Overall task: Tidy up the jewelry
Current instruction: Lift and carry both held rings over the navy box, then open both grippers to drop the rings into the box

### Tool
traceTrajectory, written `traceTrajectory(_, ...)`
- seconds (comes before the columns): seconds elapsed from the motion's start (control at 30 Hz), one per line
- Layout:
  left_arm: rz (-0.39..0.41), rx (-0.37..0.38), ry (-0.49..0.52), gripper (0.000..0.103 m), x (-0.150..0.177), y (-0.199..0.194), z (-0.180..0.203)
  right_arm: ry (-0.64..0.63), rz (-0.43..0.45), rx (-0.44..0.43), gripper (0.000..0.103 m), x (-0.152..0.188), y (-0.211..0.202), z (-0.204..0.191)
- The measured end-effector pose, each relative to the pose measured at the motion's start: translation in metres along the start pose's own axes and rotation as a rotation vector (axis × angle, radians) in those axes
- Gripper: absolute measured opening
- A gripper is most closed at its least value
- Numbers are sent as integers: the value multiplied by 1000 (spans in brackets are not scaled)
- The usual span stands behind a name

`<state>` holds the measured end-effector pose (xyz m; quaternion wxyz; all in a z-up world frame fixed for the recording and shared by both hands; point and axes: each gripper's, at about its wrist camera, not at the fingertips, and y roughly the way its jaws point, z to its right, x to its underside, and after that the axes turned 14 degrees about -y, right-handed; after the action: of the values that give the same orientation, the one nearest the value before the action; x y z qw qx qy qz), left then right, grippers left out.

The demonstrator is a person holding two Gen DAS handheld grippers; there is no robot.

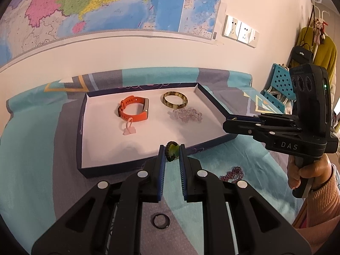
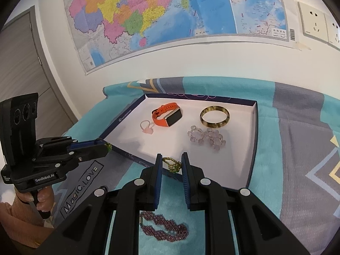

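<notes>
Green-and-dark braided bracelet [image 1: 171,153] — small, looped — pinched in left gripper [image 1: 171,152].

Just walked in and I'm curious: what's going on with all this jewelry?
A person is sorting jewelry into a shallow box on the bed, one handheld gripper per hand. The left gripper pinches a dark cord with a green piece at the box's near edge. The right gripper hovers over a thin gold-green chain. Already inside: an orange watch, a bangle, a clear bead bracelet and a pink ring. A garnet bracelet and a black ring remain on the blanket.
</notes>
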<state>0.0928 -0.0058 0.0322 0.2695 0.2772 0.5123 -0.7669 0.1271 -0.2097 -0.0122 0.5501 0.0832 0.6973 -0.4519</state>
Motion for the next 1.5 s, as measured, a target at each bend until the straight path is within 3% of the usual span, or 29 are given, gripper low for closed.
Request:
traceTrajectory(0.53,-1,-10,22,13,-17,20,0,-10,-34,2,16,-14,24,10)
traceTrajectory(1.1,-74,-52,-29,14,-34,65,-20,-5,-129,42,16,-23,68,33)
traceTrajectory(1.43,-108,-93,-37,14,-36,83,-25,23,-145,46,20,-22,79,42)
traceTrajectory(1.5,-109,-94,-38,18,-36,84,-25,34,-138,49,22,-22,78,43)
